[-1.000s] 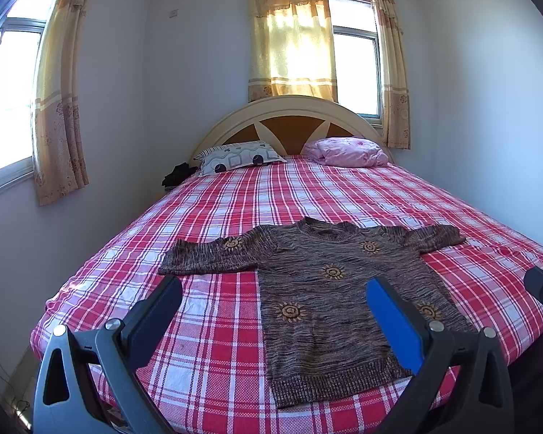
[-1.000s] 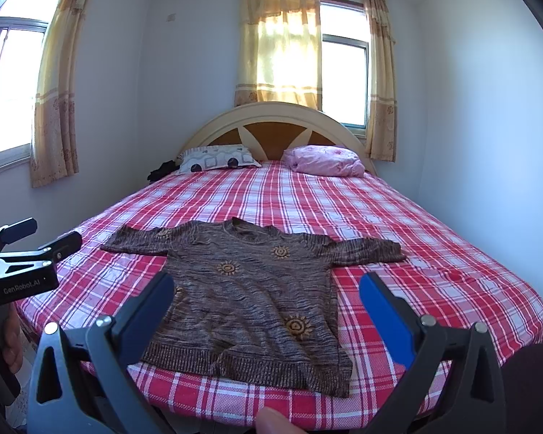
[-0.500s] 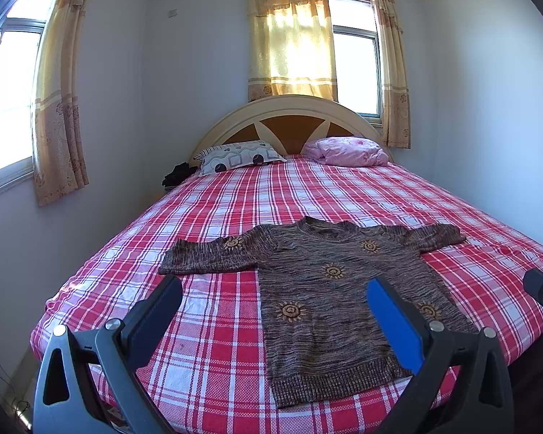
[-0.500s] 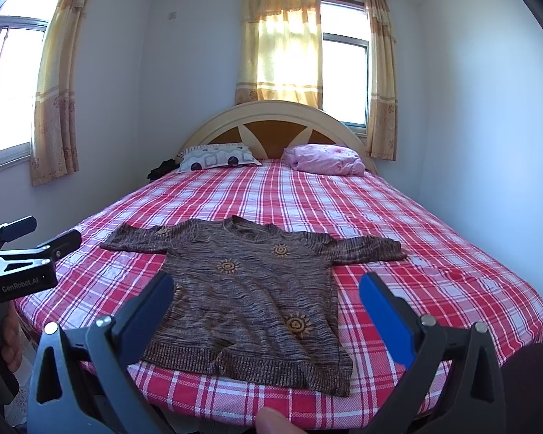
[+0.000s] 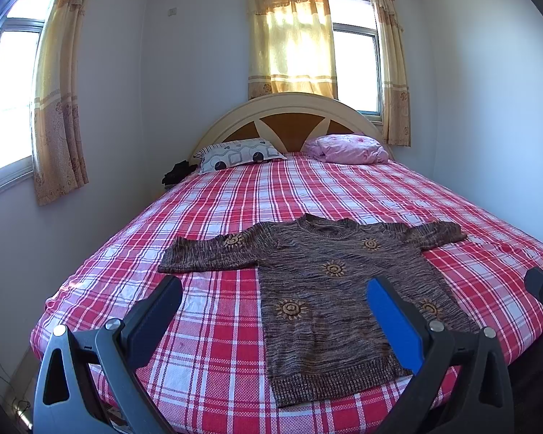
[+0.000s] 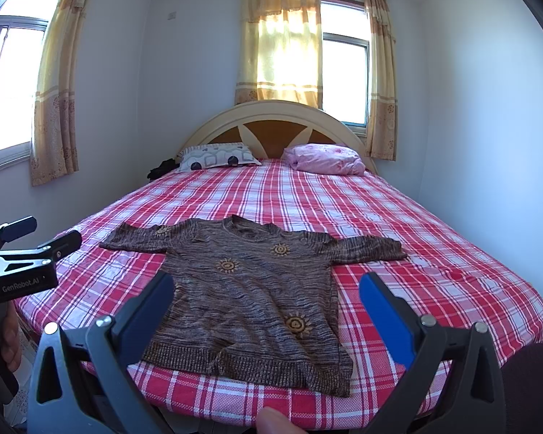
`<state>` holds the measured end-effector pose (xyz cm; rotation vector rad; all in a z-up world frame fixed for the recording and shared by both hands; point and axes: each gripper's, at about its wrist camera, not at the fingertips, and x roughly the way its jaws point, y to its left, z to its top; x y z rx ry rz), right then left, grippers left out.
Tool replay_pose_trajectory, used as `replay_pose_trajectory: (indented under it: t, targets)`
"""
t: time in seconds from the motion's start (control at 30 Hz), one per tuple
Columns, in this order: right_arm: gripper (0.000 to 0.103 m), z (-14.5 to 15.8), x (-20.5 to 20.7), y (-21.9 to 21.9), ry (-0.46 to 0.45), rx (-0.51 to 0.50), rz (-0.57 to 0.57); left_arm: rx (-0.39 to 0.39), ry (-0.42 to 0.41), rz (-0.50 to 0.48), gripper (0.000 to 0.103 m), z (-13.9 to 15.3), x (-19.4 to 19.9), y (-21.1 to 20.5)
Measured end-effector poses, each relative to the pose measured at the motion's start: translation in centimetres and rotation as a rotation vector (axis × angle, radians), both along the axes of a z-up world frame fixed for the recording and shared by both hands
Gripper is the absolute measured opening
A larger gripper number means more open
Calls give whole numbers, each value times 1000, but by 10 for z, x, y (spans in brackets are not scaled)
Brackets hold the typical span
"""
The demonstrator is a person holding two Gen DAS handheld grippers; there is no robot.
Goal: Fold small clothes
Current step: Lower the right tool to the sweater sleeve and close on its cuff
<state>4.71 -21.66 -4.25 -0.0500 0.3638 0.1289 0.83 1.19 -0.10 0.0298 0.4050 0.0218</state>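
Nothing has changed: brown marled knit sweater stays flat, unfolded on red plaid bed; left gripper and right gripper both spread wide, empty, hovering. Folding not started.

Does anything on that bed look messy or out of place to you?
Nothing much stands out. The brown sweater lies flat on the red checked bedspread, sleeves spread, near the foot of the bed. The only small oddity is its hem, which rides up slightly in the middle. Both grippers, left and right, are open, off the cloth.
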Motion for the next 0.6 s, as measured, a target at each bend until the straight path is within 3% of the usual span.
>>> replay_pose_trajectory:
  t: [0.27,0.4,0.6]
  targets:
    - [103,-10,7,-6,13,19,0,1,11,-3,102,-7,5,-1]
    - [103,-28,24,-13,64,36,3,4,28,-9,102,-20,15,-1]
    - [82,-67,67,-42,199,84,-35,36,74,-9,102,-51,47,-2]
